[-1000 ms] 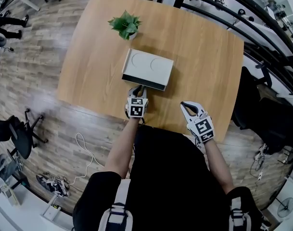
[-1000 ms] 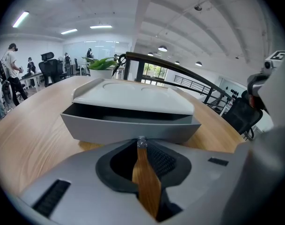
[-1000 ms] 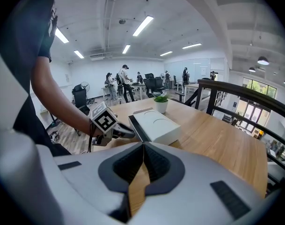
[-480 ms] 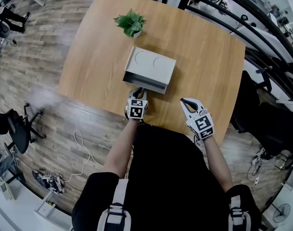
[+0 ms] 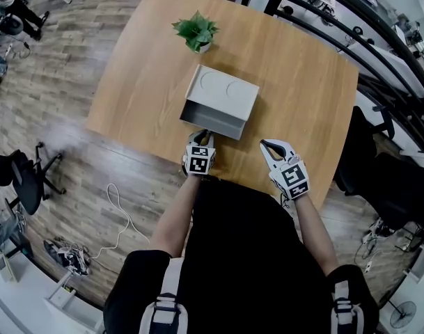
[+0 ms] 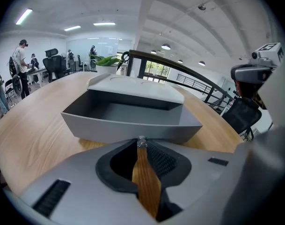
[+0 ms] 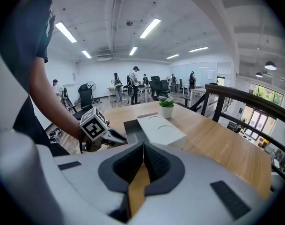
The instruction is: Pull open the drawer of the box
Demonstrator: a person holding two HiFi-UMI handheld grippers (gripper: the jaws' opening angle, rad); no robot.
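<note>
Square black-and-white markers (image 5: 199,161) on both gripper cubes, wooden desk (image 5: 302,96) on plank floor (image 5: 51,89) in an open office, plant (image 5: 196,30) near far edge, grey box (image 5: 224,90) mid-desk, its drawer (image 6: 128,124) out toward near edge, left gripper (image 5: 202,134) pinching the drawer's knob (image 6: 141,141), right gripper (image 7: 143,146) closed, empty, over near edge

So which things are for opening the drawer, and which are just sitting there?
For the job:
box
drawer, already pulled out
left claw, pinching the drawer's knob

Just there:
potted plant
right claw, shut and empty
</note>
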